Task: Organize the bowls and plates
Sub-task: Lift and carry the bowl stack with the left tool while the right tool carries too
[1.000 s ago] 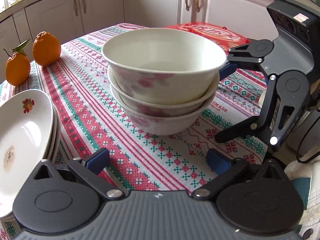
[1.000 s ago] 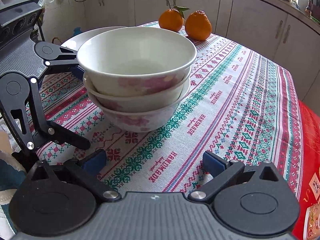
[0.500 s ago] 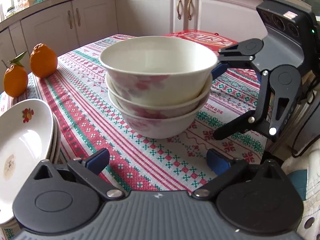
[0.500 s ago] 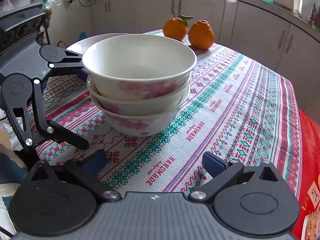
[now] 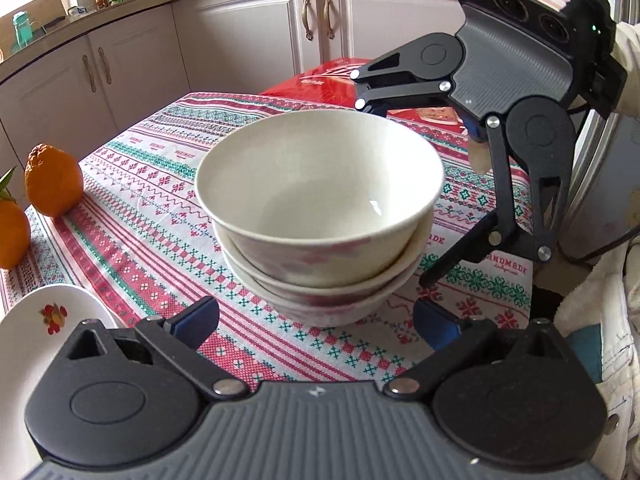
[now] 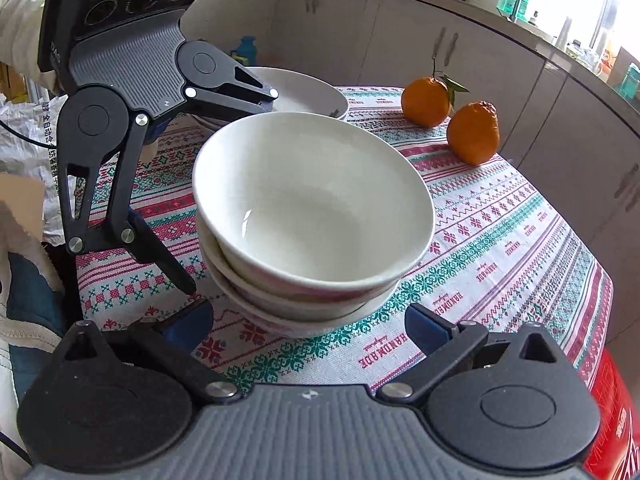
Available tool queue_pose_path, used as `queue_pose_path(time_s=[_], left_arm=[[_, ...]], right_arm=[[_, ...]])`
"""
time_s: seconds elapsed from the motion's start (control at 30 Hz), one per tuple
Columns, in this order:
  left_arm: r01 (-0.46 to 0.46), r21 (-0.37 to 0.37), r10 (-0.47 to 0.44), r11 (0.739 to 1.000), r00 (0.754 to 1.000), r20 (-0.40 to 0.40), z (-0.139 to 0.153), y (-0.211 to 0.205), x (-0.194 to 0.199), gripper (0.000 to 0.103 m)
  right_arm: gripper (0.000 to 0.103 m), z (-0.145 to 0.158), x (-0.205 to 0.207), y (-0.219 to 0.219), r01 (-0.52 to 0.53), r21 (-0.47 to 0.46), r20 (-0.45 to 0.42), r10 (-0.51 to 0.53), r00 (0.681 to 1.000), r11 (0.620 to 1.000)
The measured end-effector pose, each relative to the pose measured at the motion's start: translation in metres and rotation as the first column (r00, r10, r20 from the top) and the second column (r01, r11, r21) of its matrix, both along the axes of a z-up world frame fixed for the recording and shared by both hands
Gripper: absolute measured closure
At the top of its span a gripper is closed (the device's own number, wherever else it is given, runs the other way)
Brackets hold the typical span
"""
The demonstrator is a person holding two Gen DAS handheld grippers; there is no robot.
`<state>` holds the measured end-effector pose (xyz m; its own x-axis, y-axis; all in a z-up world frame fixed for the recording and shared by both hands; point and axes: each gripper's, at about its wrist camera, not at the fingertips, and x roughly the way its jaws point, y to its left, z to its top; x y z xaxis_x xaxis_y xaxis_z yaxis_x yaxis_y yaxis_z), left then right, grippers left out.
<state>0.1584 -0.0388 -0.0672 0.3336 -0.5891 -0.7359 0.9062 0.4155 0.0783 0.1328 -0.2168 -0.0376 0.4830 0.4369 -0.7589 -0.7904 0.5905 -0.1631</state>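
A stack of three white bowls with pink flowers (image 5: 320, 216) stands on the patterned tablecloth (image 5: 152, 216); it also shows in the right wrist view (image 6: 312, 220). My left gripper (image 5: 316, 322) is open and empty, just in front of and above the stack. My right gripper (image 6: 308, 322) is open and empty on the opposite side of the stack; it shows in the left wrist view (image 5: 392, 184), apart from the bowls. A stack of white plates (image 5: 36, 340) lies at the left, also seen behind the bowls in the right wrist view (image 6: 304, 92).
Two oranges (image 5: 52, 186) (image 6: 472, 132) sit on the cloth near the far table edge. A red box (image 5: 332, 84) lies at the table's end. Kitchen cabinets (image 5: 248, 36) surround the table. Cloth and bags lie beside the table (image 6: 24, 152).
Both grippers have risen and now look down into the top bowl. The bowls and plates have not moved. Both grippers stay open.
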Motion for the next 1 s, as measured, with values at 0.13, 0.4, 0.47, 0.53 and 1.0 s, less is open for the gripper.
queue_pose_path(time_s=[0.13, 0.4, 0.47, 0.53, 1.0], left_arm=[[0.040, 0.007, -0.039, 0.999, 0.999, -0.014, 0.001, 0.000, 0.006, 0.001], [0.094, 0.011, -0.093, 0.996, 0.995, -0.047, 0.002, -0.004, 0.017, 0.006], [0.105, 0.010, -0.105, 0.994, 0.993, -0.054, 0.002, -0.004, 0.019, 0.009], [0.117, 0.010, -0.117, 0.993, 0.991, -0.058, 0.002, -0.005, 0.021, 0.011], [0.187, 0.009, -0.186, 0.982, 0.979, -0.081, 0.005, -0.008, 0.027, 0.018]], right_arm=[[0.000, 0.002, 0.008, 0.002, -0.045, 0.007, -0.026, 0.046, 0.999, 0.999], [0.008, 0.004, 0.019, 0.005, -0.079, 0.004, -0.054, 0.079, 0.995, 0.997], [0.008, 0.003, 0.021, 0.006, -0.082, 0.002, -0.058, 0.082, 0.995, 0.997], [0.009, 0.003, 0.021, 0.006, -0.083, 0.004, -0.065, 0.083, 0.994, 0.997], [0.011, 0.004, 0.021, 0.006, -0.081, 0.001, -0.092, 0.080, 0.993, 0.997]])
